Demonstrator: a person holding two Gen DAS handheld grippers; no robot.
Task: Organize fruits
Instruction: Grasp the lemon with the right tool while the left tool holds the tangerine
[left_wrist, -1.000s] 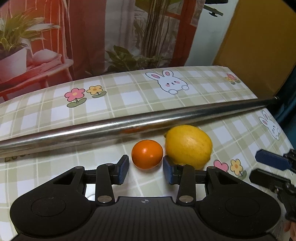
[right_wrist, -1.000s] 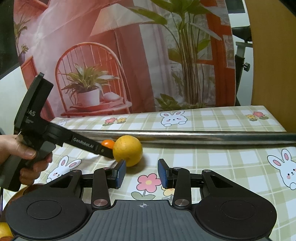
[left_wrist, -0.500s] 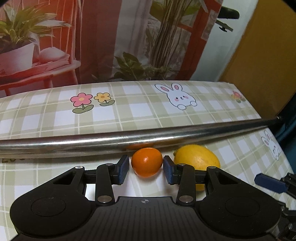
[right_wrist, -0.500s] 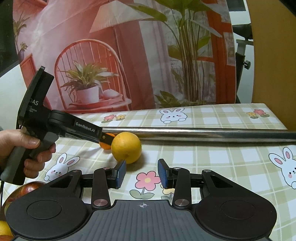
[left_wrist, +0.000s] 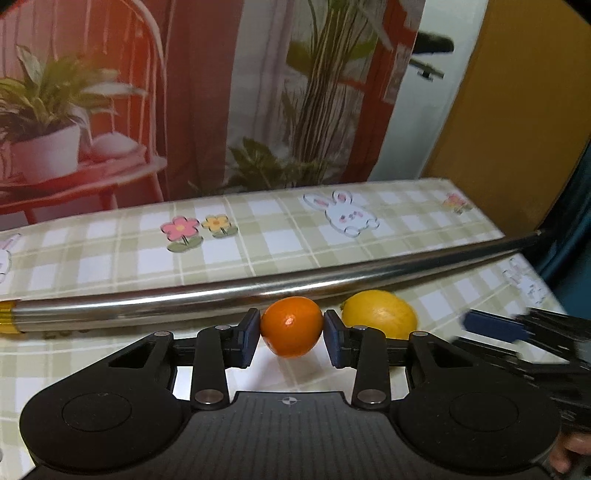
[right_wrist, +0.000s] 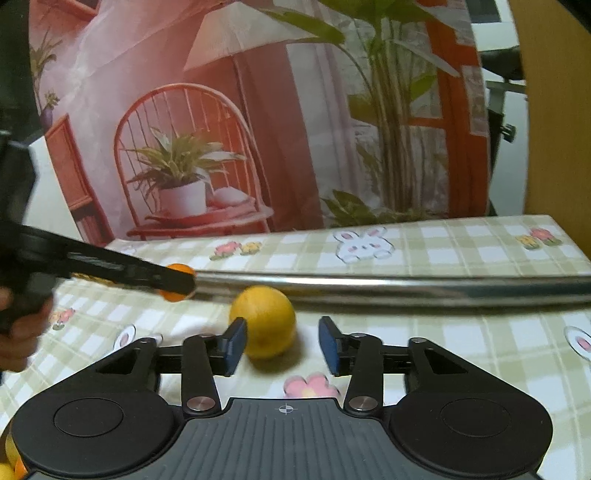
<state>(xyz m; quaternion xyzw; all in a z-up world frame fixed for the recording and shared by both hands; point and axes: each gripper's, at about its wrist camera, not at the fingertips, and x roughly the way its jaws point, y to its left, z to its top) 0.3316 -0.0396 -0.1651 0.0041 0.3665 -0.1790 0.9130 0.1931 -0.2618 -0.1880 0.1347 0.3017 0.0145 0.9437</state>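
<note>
Two fruits matter at this moment. The left claw (left_wrist: 291, 334) has its blue pads pressed against either side of a small orange (left_wrist: 291, 326), gripping it across its widest part, and the fruit appears lifted just clear of the table (left_wrist: 110, 258). This orange looks light, firm and round, with a smooth, glossy peel, so it could probably roll or squirt out of flat pads if the squeeze is off-centre; holding it at the equator, as here, seems the safest grip, with only moderate pressure to avoid bruising.

Just right of that claw, and a little beyond it, lies a larger yellow citrus (right_wrist: 264, 321). The right claw (right_wrist: 282, 347) stands wide open around it, its left pad close to the fruit's side and its right pad well apart from it, holding nothing. This fruit looks heavier and wider, so it likely needs nearly the full opening, centred, before closing.

Beyond both claws, a long shiny metal tube (right_wrist: 406, 288) lies across the table, leaving little room past the fruit. The table wears a smooth checked cloth printed with rabbits and flowers, on which round fruit may roll. A printed backdrop of plants and a chair hangs behind.
</note>
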